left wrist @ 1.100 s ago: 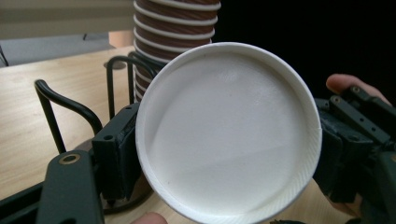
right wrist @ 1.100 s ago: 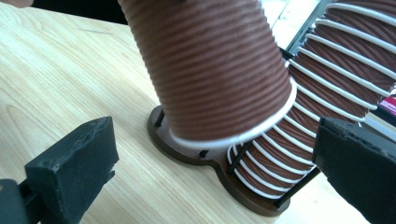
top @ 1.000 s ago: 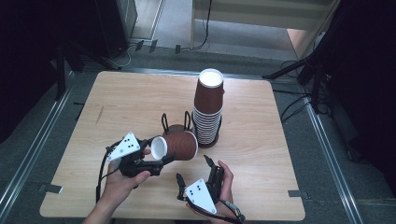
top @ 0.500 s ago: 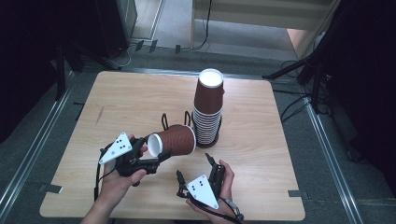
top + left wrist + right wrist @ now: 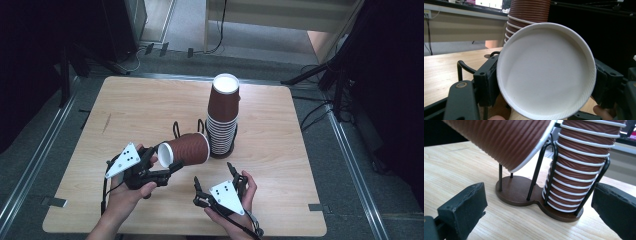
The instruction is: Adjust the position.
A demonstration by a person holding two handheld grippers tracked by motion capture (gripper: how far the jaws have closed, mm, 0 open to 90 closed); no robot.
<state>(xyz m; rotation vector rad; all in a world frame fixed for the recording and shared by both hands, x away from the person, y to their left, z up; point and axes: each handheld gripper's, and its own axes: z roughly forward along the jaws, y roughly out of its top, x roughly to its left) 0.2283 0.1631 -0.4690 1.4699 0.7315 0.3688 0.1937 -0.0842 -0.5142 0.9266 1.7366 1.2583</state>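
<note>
A: Holding one brown paper cup (image 5: 185, 150) on its side in the left gripper (image 5: 167, 172), fingers (image 5: 486, 82) clamped on it near the base, white bottom toward that gripper's cam. Cup sits above the worktop (image 5: 125, 110), just over the empty left ring of the wire cup holder (image 5: 524, 191).

B: And the right gripper (image 5: 215, 182)?

A: Fingers (image 5: 464, 207) wide, nothing between them, low near the worktop's front edge, aimed at the holder.

B: What's in the holder?

A: Right ring carries the cup stack (image 5: 222, 117), upside down, tall, rims nested. Left ring has nothing in it, just the wooden base (image 5: 516, 192) and wires. Can't see inside the held cup; its mouth faces away.

B: Risks?

A: Imo three. Grip is on a thin paper wall, so a hard squeeze could dent it or let it pivot out. Cup rim is v. close to the wire uprights; swinging it upright could snag one and drag the light holder. And the stack is tall, so a bump from cup or right gripper could tip it.

B: So go slow, maybe steady the base w/ the right.
</note>
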